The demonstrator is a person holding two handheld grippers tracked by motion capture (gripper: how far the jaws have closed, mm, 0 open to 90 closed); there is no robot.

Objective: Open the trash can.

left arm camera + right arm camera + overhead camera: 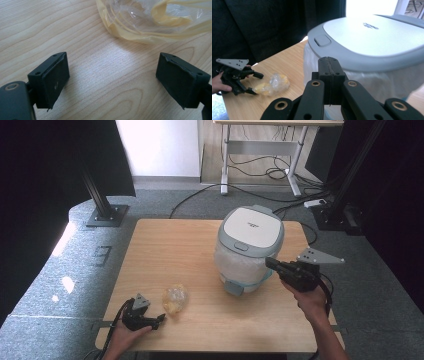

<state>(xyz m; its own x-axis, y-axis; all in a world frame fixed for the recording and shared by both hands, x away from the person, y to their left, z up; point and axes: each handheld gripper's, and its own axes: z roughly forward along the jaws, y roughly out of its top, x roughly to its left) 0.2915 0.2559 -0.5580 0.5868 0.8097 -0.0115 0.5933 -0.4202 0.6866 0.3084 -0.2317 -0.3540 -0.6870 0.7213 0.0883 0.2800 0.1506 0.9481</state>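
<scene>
**Bin at the closed right gripper, bag before the open left**

The lidded bin stands mid-table, its white liner showing under the lid. The right gripper, jaws shut on nothing, sits at the bin's right side just below the lid rim. A crumpled plastic bag lies near the table's front-left edge, just ahead of the left gripper, whose jaws stand wide apart.

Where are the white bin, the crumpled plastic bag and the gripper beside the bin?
White bin point(253, 224): high view, middle of its closed lid.
Crumpled plastic bag point(175, 298): high view, centre of the yellowish bundle.
Right gripper point(268, 262): high view, tip of its closed jaws, beside the bin's wrapped side.
</scene>
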